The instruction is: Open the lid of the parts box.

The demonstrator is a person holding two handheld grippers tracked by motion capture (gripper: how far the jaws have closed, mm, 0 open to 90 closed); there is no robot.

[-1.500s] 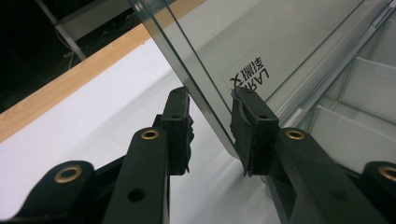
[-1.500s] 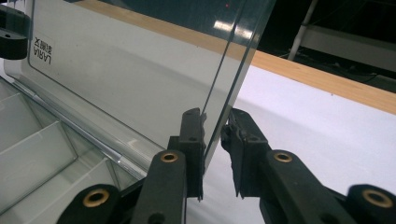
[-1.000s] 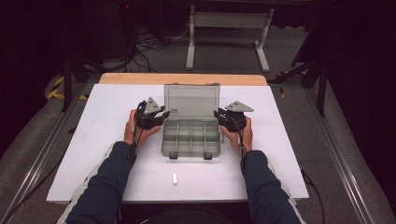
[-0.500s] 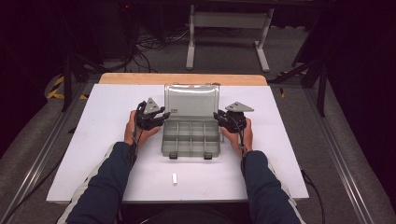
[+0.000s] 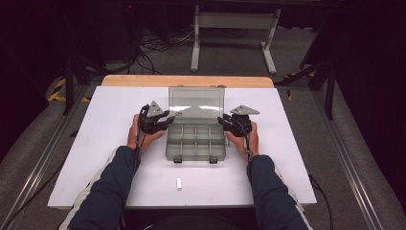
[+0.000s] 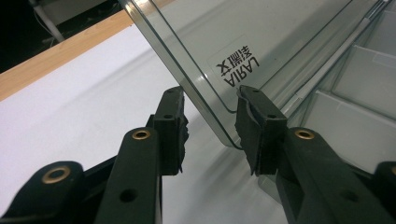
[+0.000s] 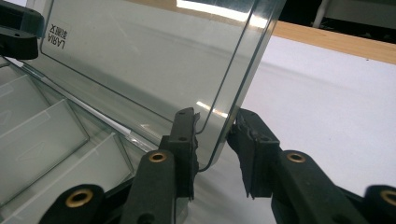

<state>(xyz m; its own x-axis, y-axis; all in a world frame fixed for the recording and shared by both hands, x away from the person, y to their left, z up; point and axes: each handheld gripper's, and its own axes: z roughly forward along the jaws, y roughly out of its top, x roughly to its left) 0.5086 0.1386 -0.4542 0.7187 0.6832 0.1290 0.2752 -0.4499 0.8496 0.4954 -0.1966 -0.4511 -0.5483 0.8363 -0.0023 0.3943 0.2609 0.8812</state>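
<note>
A clear plastic compartment box (image 5: 196, 143) sits mid-table with its lid (image 5: 196, 103) standing upright at the back. My left gripper (image 5: 165, 122) is at the lid's left edge. In the left gripper view the lid's lower corner (image 6: 219, 116) lies between the jaws of that gripper (image 6: 210, 107), with a gap at the left pad. My right gripper (image 5: 222, 120) is at the lid's right edge. Its jaws have just been opening, and the lid's rim (image 7: 219, 116) stands loosely between the jaws of the right gripper (image 7: 215, 126). The box's compartments look empty.
A small white cylinder (image 5: 179, 184) lies on the white table (image 5: 95, 158) near its front edge. A wooden strip (image 5: 186, 80) runs along the table's far edge. A metal stand (image 5: 234, 28) and cables are on the floor behind.
</note>
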